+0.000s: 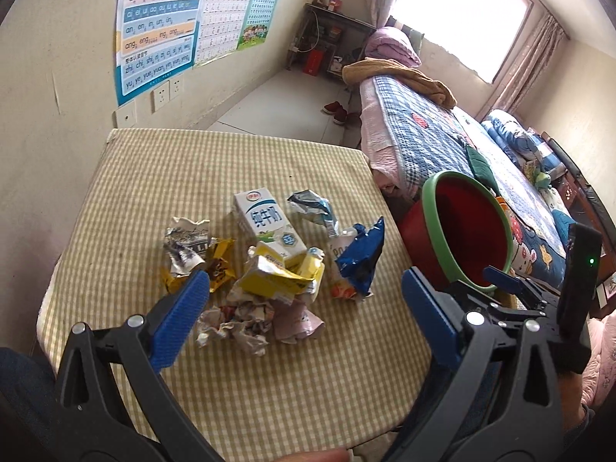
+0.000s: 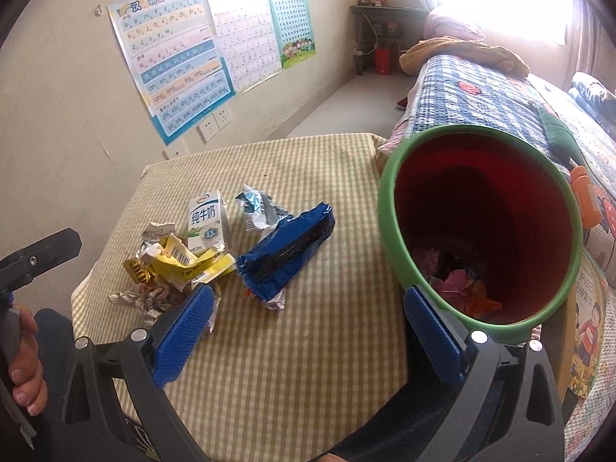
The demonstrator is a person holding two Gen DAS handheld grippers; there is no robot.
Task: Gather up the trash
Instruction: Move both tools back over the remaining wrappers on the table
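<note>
Red bin with green rim; beige checked tablecloth.

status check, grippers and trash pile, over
Left gripper and right gripper open, empty. Trash pile on table; some trash in red bin. Nothing blocking.

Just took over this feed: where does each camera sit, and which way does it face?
Left wrist: on the left gripper, angled down at the trash pile; its open fingers and right gripper show.
Right wrist: on the right gripper, open, facing table and bin; a hand shows.
Shared: milk carton, blue wrapper, bin.
</note>
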